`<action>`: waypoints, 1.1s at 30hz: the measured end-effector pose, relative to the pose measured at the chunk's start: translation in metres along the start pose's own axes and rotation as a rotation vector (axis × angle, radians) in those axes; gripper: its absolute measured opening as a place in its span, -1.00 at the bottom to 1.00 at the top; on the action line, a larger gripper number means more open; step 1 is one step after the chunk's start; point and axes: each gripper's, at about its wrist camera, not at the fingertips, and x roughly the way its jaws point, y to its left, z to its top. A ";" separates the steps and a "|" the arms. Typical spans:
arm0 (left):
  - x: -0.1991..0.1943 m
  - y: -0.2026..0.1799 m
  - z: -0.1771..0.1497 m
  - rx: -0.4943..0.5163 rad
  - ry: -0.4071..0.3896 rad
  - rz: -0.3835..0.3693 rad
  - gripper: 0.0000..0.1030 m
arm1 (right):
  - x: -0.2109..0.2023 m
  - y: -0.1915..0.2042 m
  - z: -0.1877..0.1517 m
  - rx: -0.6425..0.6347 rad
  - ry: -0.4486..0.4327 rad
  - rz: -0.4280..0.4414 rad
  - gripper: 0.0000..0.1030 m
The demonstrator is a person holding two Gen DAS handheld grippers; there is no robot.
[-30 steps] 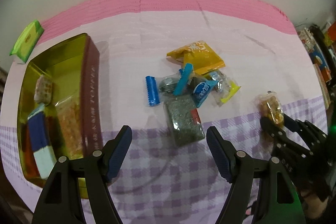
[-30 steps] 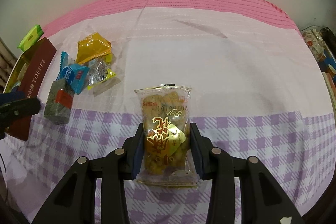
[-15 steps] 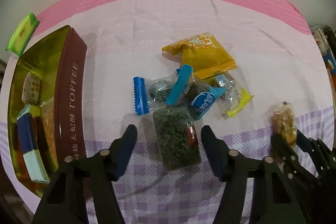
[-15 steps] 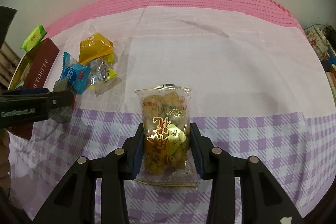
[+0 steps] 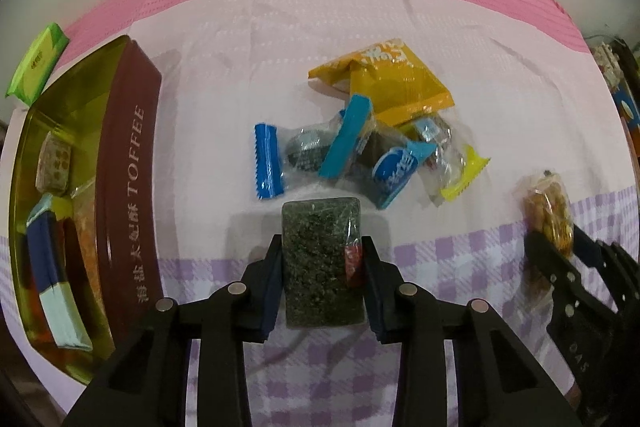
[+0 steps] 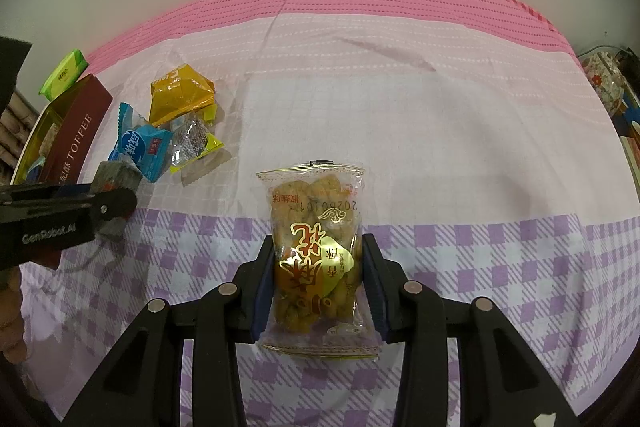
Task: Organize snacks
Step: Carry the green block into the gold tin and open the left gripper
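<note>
A dark green seaweed pack (image 5: 316, 227) lies on the checked cloth, and my left gripper (image 5: 321, 245) is closing on it, its blue pads touching both long sides. From the right wrist view, the same pack (image 6: 116, 175) shows beside that gripper's finger (image 6: 100, 203). My right gripper (image 6: 318, 247) is shut on a clear pack of golden fried snack (image 6: 316, 203), held a little above the cloth; it also appears at the right edge (image 5: 546, 203) of the left wrist view. A brown and gold toffee tin (image 5: 128, 163) with several snacks inside stands to the left.
Just beyond the seaweed pack is a pile: a yellow bag (image 5: 396, 83), a blue-ended wrapped sweet (image 5: 280, 163), a light blue pack (image 5: 392, 171) and a clear wrapper with a yellow-green end (image 5: 456, 167). A green packet (image 5: 38, 67) lies behind the tin. Clutter (image 6: 604, 83) lines the right edge.
My left gripper came down and forward over the seaweed pack and its jaws narrowed from wide apart to touching the pack's sides. The right gripper and its snack pack stayed still.
</note>
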 end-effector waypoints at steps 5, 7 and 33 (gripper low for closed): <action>-0.011 0.006 -0.013 0.012 -0.002 -0.011 -0.30 | 0.000 0.002 -0.001 -0.004 -0.003 -0.008 -0.26; -0.022 0.012 -0.027 0.013 -0.009 -0.020 -0.30 | 0.000 0.003 -0.001 -0.005 -0.004 -0.011 -0.26; -0.085 0.150 -0.011 -0.219 -0.167 0.131 -0.30 | 0.001 0.005 -0.002 -0.010 -0.006 -0.027 -0.25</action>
